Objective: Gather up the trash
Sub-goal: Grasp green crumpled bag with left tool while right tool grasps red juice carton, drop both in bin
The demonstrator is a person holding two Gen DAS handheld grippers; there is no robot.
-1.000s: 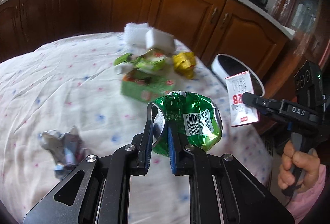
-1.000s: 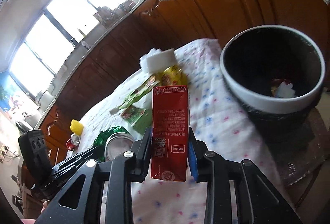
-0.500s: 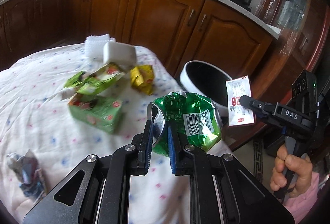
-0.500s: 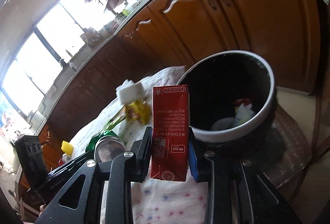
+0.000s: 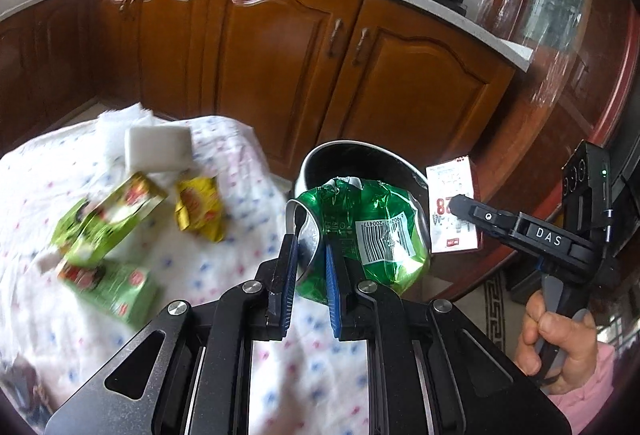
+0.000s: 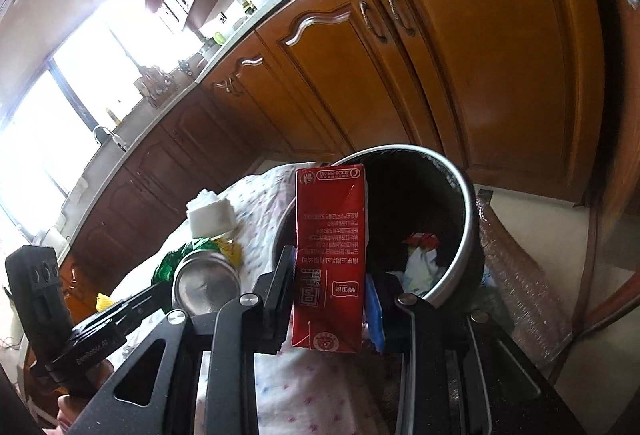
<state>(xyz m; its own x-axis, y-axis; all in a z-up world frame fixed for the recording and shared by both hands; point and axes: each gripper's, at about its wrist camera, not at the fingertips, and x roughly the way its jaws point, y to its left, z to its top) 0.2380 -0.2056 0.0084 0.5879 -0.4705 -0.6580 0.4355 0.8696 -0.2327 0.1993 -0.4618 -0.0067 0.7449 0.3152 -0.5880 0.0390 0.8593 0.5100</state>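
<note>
My left gripper [image 5: 310,255] is shut on the rim of a crushed green can [image 5: 372,239], held in the air at the table's right edge, in front of the dark round trash bin [image 5: 352,155]. The right gripper [image 6: 330,271] is shut on an upright red drink carton [image 6: 330,255], held just before the bin [image 6: 464,203], which has some trash inside. In the left wrist view the carton [image 5: 452,211] shows its white side, with the right gripper [image 5: 460,205] clamped on it. The can [image 6: 204,275] also appears at lower left in the right wrist view.
On the flowered tablecloth [image 5: 240,171] lie green cartons [image 5: 108,259], a yellow wrapper [image 5: 198,209] and white foam blocks [image 5: 158,151]. Wooden cabinets [image 5: 280,47] stand behind. A person's hand [image 5: 556,339] grips the right tool's handle. Bubble wrap [image 6: 520,275] lies beside the bin.
Both grippers have carried their loads to the right, from over the table toward the bin. The bin now sits much closer behind the can and carton; grips unchanged.
</note>
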